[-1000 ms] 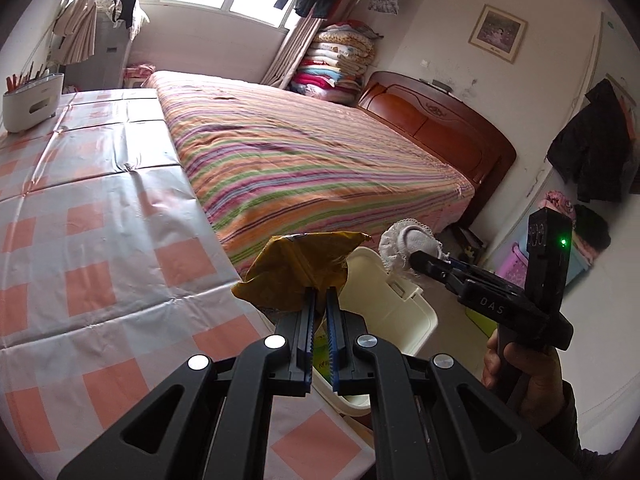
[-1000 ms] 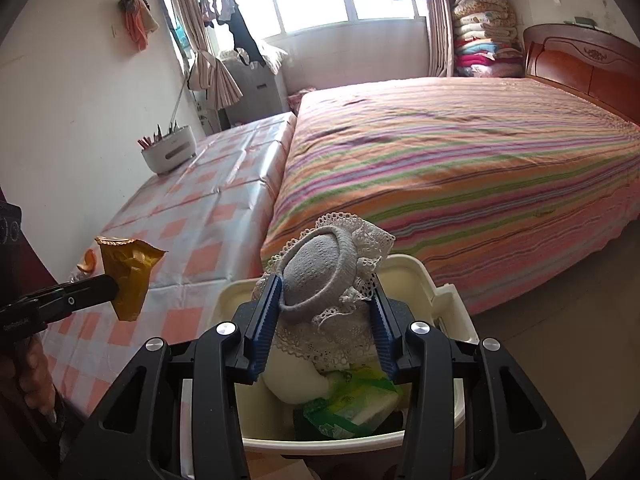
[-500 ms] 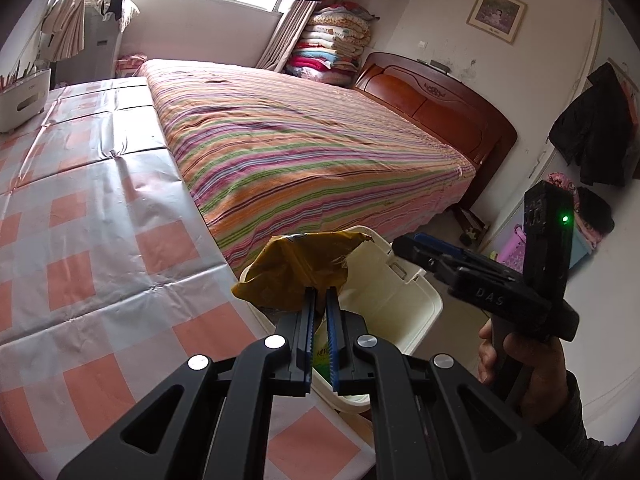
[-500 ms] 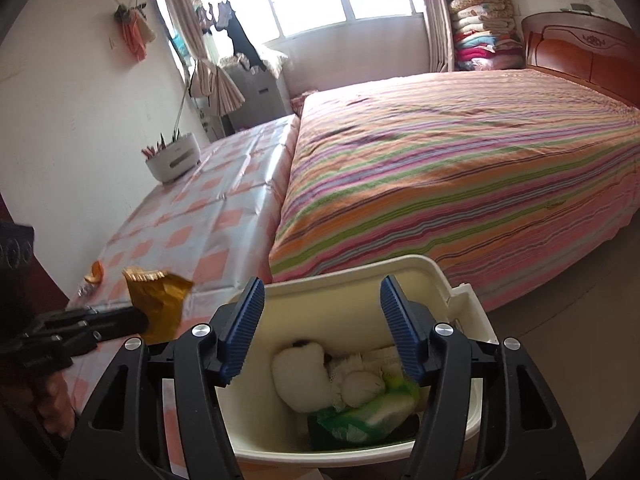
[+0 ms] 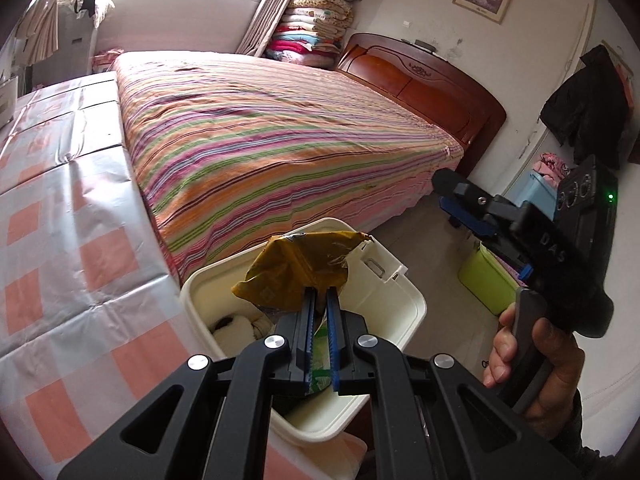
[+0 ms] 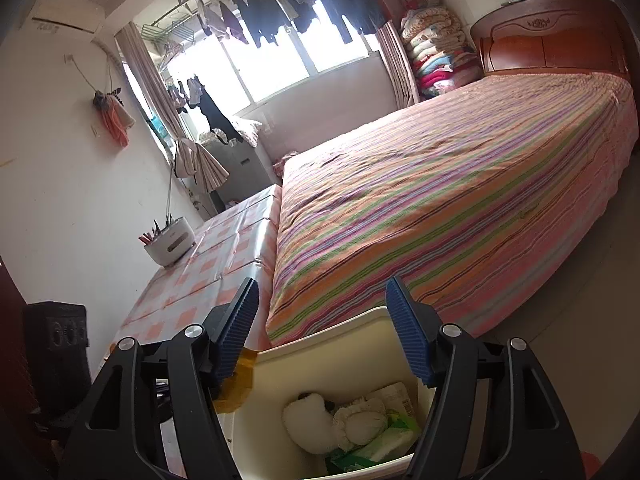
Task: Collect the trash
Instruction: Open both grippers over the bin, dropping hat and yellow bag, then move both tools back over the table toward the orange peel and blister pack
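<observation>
My left gripper (image 5: 319,295) is shut on a crumpled yellow wrapper (image 5: 298,268) and holds it above the open cream trash bin (image 5: 404,308). My right gripper (image 6: 322,312) is open and empty, raised over the same bin (image 6: 332,360). In the bin lie a white stuffed item (image 6: 306,416), a grey lace cap (image 6: 360,420) and green-white packaging (image 6: 380,446). A bit of the yellow wrapper (image 6: 236,386) shows behind my right gripper's left finger. The right gripper also shows in the left wrist view (image 5: 468,208), above and right of the bin.
A table with an orange checked plastic cover (image 5: 60,216) lies to the left of the bin, a striped bed (image 5: 260,140) behind it. A white holder with pens (image 6: 170,242) stands at the table's far end. A green box (image 5: 486,280) sits on the floor.
My right gripper opened and let the lace cap fall into the bin, then rose. My left gripper carried the yellow wrapper from over the table edge to over the bin.
</observation>
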Action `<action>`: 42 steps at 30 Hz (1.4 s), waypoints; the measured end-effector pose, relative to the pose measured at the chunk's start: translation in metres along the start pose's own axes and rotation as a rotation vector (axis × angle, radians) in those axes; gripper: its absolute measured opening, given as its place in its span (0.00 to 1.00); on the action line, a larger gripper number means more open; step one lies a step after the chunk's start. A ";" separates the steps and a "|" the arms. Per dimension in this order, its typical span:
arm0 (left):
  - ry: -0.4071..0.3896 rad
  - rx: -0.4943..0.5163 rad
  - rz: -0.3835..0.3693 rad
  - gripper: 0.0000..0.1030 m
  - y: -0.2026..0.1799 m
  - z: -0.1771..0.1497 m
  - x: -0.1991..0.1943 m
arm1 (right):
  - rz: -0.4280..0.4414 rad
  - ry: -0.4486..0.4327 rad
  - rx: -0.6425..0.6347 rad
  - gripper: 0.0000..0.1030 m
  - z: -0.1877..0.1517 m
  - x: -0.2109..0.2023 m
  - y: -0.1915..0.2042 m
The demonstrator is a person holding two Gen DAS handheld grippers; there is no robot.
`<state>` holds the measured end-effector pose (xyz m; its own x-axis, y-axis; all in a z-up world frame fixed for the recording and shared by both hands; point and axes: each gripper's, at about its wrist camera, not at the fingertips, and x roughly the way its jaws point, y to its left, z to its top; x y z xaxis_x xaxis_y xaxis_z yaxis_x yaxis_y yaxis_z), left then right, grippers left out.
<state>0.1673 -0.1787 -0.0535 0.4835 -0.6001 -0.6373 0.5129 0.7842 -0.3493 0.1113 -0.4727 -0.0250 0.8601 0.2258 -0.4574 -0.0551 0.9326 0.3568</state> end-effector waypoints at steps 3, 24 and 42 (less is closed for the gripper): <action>0.019 -0.004 -0.010 0.06 -0.003 0.003 0.011 | 0.001 -0.008 0.017 0.63 -0.003 0.001 -0.001; -0.091 -0.050 0.158 0.76 0.031 -0.004 -0.044 | 0.059 -0.006 0.015 0.64 -0.013 0.012 0.015; -0.313 -0.206 0.408 0.76 0.133 -0.029 -0.151 | 0.197 0.087 -0.087 0.68 -0.026 0.061 0.107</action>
<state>0.1426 0.0209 -0.0236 0.8180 -0.2347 -0.5251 0.1058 0.9588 -0.2637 0.1446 -0.3517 -0.0357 0.7815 0.4256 -0.4562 -0.2640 0.8881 0.3763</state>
